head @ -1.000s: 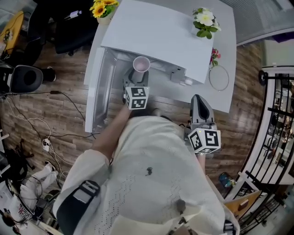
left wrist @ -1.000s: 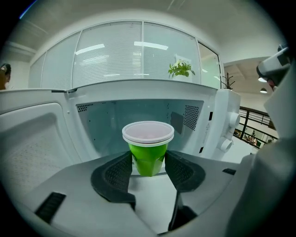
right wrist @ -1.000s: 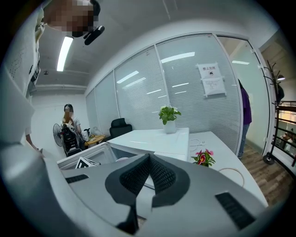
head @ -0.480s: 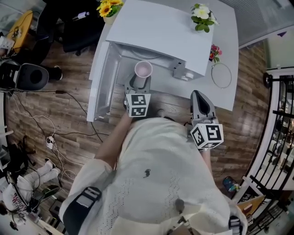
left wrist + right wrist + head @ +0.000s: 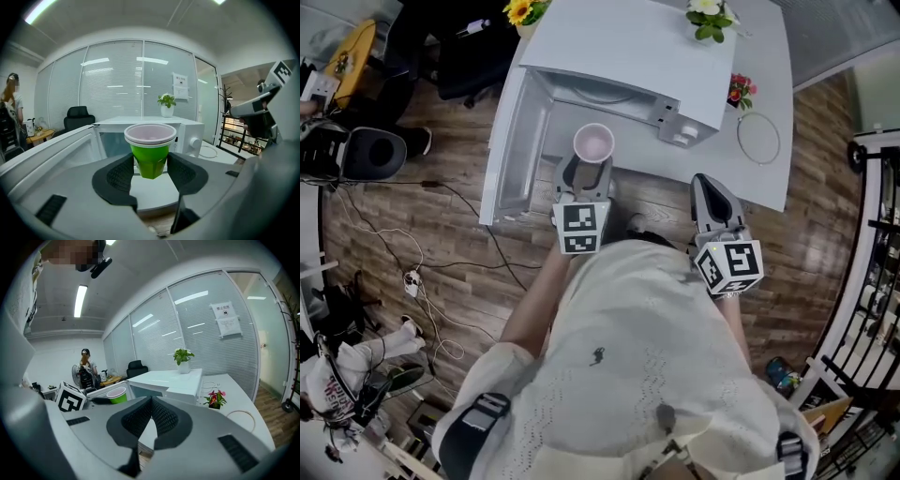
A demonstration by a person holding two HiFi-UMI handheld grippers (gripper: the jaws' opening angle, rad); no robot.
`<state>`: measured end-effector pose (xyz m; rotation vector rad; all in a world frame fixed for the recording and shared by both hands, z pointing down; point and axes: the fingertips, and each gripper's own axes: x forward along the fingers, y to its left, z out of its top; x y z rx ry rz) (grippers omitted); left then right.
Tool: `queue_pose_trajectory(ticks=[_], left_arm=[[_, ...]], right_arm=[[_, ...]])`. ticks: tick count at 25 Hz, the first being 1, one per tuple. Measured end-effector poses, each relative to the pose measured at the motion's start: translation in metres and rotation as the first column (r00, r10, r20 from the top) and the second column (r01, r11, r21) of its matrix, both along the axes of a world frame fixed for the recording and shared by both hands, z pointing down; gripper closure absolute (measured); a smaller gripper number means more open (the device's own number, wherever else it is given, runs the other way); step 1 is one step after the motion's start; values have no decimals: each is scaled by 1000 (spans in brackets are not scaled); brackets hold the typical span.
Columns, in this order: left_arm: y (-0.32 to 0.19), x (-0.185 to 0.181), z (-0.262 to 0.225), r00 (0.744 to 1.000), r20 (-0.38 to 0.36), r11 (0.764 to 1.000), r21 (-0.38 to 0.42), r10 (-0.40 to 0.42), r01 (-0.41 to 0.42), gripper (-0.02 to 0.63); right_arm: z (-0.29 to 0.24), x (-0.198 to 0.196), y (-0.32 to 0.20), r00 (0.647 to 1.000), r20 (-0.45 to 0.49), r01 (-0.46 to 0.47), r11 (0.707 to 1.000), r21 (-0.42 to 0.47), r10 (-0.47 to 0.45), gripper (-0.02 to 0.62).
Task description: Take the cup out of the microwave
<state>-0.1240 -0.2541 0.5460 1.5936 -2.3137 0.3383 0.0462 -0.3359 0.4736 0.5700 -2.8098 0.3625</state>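
Observation:
A green cup (image 5: 150,157) with a pale pink inside and white rim sits upright between the black pads of my left gripper (image 5: 151,174), which is shut on it. In the head view the cup (image 5: 593,143) is held in front of the open white microwave (image 5: 623,47), outside its cavity (image 5: 591,89), with the left gripper (image 5: 584,178) below it. The microwave door (image 5: 514,141) hangs open to the left. My right gripper (image 5: 151,417) is shut with nothing in it, pads touching; in the head view it (image 5: 710,199) hovers over the table to the right of the cup.
The microwave stands on a white table (image 5: 769,103) with a yellow flower pot (image 5: 522,11), a white flower pot (image 5: 708,14), a small pink flower (image 5: 740,91) and a wire ring (image 5: 758,139). Office chairs (image 5: 356,155) and cables (image 5: 412,272) lie on the wooden floor at left.
My left gripper has drawn the cup back out of the microwave cavity and lifted it a little. The right gripper shifted slightly; its jaws stayed shut.

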Motion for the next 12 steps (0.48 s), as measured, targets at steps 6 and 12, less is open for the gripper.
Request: queue_pose_trajectory(ticks=[6, 12], left_arm=[[17, 28, -13, 1000, 2, 1000, 6, -9, 9, 362], [34, 55, -13, 1000, -4, 1000, -1, 3, -3, 362]], right_arm=[[5, 15, 10, 999, -12, 32, 999, 1, -32, 586], [10, 26, 22, 998, -21, 61, 998, 2, -61, 586]])
